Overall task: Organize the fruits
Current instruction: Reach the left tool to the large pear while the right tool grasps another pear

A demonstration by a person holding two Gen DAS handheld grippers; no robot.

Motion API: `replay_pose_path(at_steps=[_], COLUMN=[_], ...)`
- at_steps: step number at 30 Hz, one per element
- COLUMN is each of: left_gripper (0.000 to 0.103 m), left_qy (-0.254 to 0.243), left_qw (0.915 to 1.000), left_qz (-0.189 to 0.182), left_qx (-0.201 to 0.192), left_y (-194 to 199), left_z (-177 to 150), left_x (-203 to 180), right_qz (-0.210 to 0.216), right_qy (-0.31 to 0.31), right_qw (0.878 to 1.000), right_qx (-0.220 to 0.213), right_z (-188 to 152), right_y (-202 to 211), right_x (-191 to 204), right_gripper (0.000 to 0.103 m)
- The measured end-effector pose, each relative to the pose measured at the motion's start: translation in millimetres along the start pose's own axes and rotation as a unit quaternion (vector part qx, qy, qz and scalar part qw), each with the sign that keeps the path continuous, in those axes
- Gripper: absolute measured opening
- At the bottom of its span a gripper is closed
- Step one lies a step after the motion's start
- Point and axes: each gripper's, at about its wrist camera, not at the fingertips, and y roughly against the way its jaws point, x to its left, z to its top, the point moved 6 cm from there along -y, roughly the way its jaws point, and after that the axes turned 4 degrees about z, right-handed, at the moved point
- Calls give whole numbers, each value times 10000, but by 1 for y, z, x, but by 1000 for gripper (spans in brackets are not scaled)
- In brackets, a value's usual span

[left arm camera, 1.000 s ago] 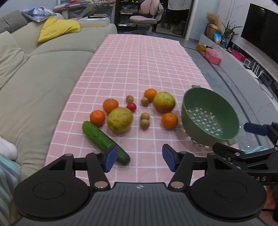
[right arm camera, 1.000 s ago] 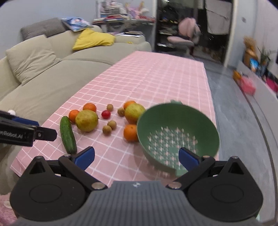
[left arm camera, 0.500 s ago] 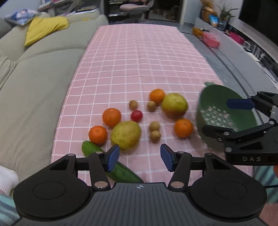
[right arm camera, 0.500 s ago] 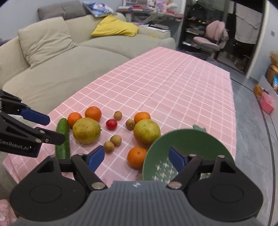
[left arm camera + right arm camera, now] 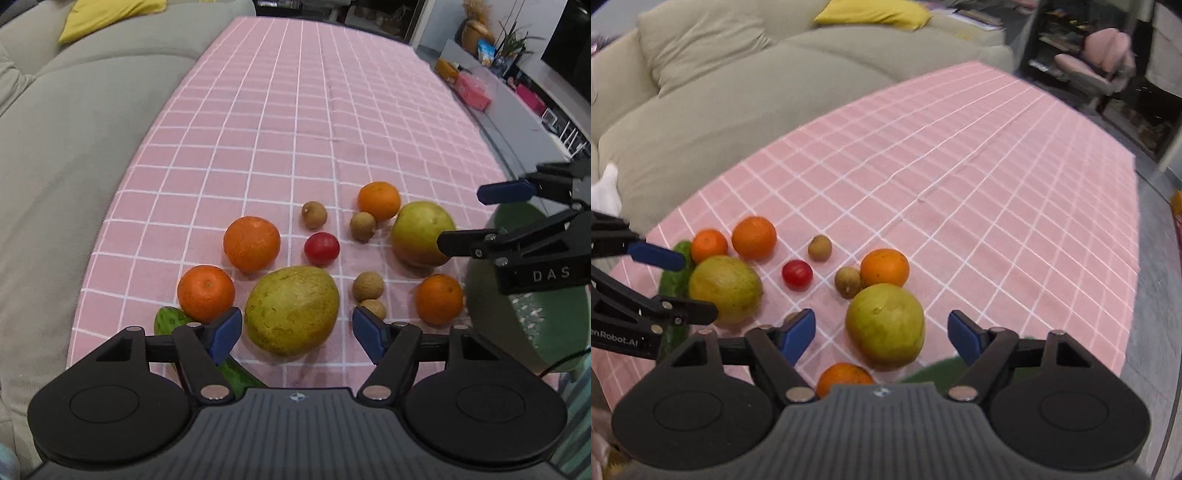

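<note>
Fruit lies on a pink checked tablecloth (image 5: 314,129). My left gripper (image 5: 297,334) is open, its jaws either side of a large yellow-green fruit (image 5: 291,310), not touching it. My right gripper (image 5: 881,332) is open around a second yellow-green fruit (image 5: 885,325), also seen in the left wrist view (image 5: 423,232). Several oranges (image 5: 252,243) (image 5: 205,292) (image 5: 379,200) (image 5: 439,298), a small red fruit (image 5: 321,249), several small brown fruits (image 5: 314,214) and a cucumber (image 5: 170,321) lie around. The green colander (image 5: 532,325) stands at the right.
A beige sofa (image 5: 66,122) runs along the table's left side. A low shelf with boxes (image 5: 472,90) lies beyond the right edge. The far half of the tablecloth (image 5: 979,155) holds nothing. A pink chair (image 5: 1100,59) stands at the back.
Both grippers have moved forward and down toward the fruit. The left now straddles the near yellow-green fruit, the right the other one. The colander has slid out below the right view.
</note>
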Motion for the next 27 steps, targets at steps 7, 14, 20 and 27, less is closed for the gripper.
replay_pose_path(at_steps=[7, 14, 20, 27], left_gripper=[81, 81, 77, 76], left_qy=[-104, 26, 186, 51], left_qw=[9994, 9990, 9986, 9992], left_qz=[-19, -35, -138, 34], left_qx=[316, 452, 467, 401], left_y=[-19, -32, -38, -35], left_z=[4, 8, 8, 5], left_x=[0, 2, 1, -4], right_qz=[198, 366, 367, 305], right_qy=[351, 522, 637, 628], right_qw=[9981, 9959, 9948, 9959], right_qx=[469, 642, 709, 575], right_z=[0, -4, -7, -9], right_y=[-32, -50, -57, -52], right_x=[-3, -4, 0, 2], right_gripper=[72, 72, 61, 60])
